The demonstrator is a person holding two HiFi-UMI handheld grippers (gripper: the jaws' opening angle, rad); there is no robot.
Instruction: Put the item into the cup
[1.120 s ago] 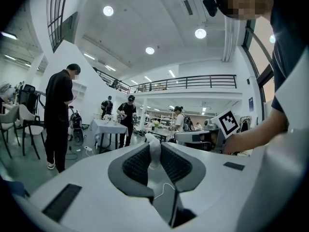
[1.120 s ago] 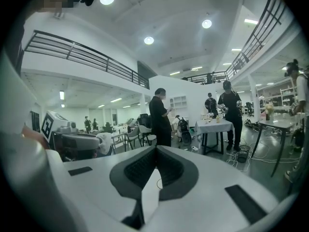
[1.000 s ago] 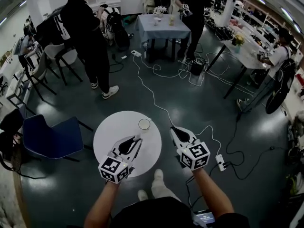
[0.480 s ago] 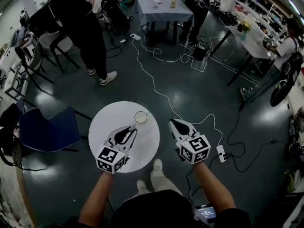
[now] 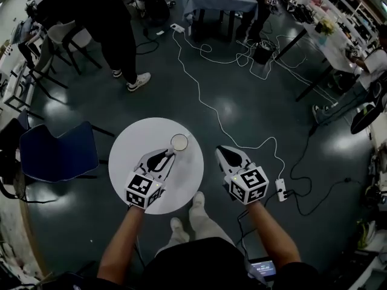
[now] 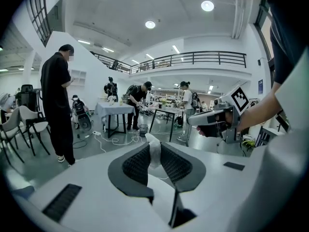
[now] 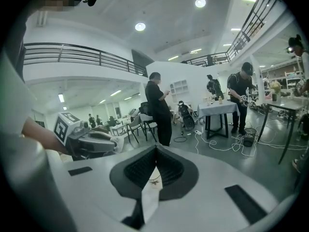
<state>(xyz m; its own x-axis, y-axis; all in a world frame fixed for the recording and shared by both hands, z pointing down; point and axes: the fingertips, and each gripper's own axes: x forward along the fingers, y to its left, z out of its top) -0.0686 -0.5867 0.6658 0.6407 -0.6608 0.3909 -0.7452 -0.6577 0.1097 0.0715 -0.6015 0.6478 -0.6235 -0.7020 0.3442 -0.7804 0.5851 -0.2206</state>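
A small white cup (image 5: 179, 142) stands on the round white table (image 5: 133, 150), near its far right edge. My left gripper (image 5: 167, 155) hovers over the table just short of the cup. In the left gripper view, my left gripper (image 6: 153, 140) is shut on a white item (image 6: 154, 154) that sticks up between the dark pads. My right gripper (image 5: 219, 151) is off the table's right side, above the floor. In its own view the right gripper (image 7: 155, 150) has its jaws closed together with nothing between them.
A blue chair (image 5: 57, 153) stands left of the table. White cables (image 5: 205, 110) and a power strip (image 5: 282, 189) lie on the dark floor to the right. A person in black (image 5: 97, 17) stands at the back left, with more tables and people further off.
The head view has tipped, so table and grippers sit higher in the picture. The left gripper still holds the white item just short of the cup. The right gripper stays shut.
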